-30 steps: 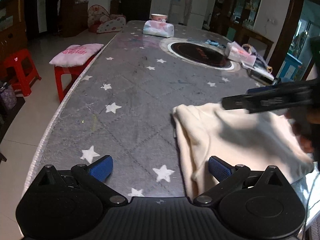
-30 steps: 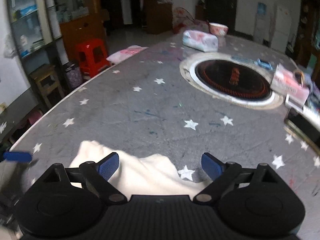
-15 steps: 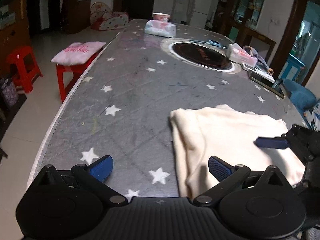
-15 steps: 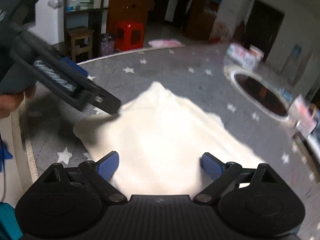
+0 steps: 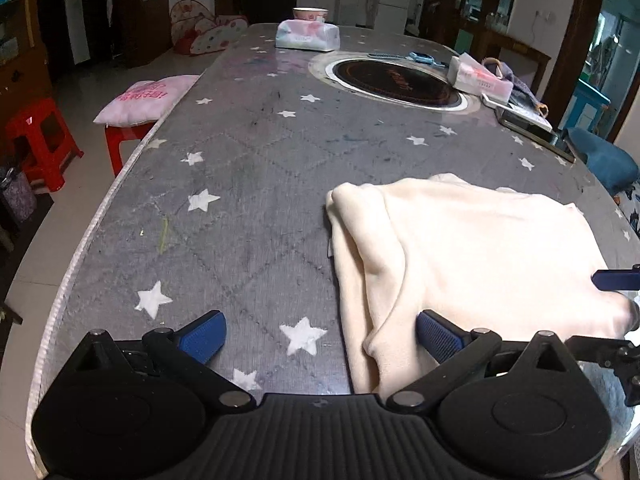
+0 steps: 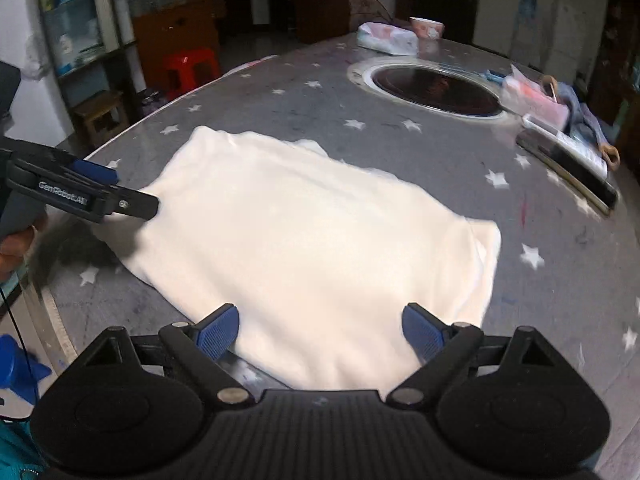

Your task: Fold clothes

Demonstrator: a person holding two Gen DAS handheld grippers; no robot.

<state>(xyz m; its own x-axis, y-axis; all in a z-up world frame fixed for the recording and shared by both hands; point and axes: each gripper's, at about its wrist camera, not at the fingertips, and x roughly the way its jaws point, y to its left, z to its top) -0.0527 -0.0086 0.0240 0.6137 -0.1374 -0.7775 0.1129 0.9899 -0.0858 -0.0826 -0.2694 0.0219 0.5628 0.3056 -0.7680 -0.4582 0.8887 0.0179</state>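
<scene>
Right gripper (image 6: 320, 330) has swung off the far table area and back over the near edge since a second ago; it was crossing over the cloth then, now it sits at the cloth's near right side. Left gripper (image 5: 320, 336) barely shifted.

Cream garment (image 5: 472, 252) lies flat on the grey star-print table (image 5: 248, 168), near end, right of centre, partly folded into a rough rectangle with a thick rolled fold along its left edge.

Left gripper: jaws spread wide, nothing pinched. Its right finger (image 5: 438, 336) is over the garment's left near corner, its left finger over bare table. Can't tell if the pad touches the fabric.

Right gripper: jaws spread wide, both blue pads over the garment's near edge, cloth between them but not squeezed. From the left wrist view only one of its blue fingertips (image 5: 616, 280) shows at the right border, just over the cloth's right side.

From the right wrist view, the left gripper's black body is at the garment's left corner, a hand (image 6: 16, 240) around its handle.

Far end of table: round dark hob inset (image 5: 394, 84), tissue pack (image 5: 308, 34), bowl (image 5: 310, 13) behind it. Red stool (image 5: 34, 136) and pink cushion (image 5: 146, 98) off to the left.
</scene>
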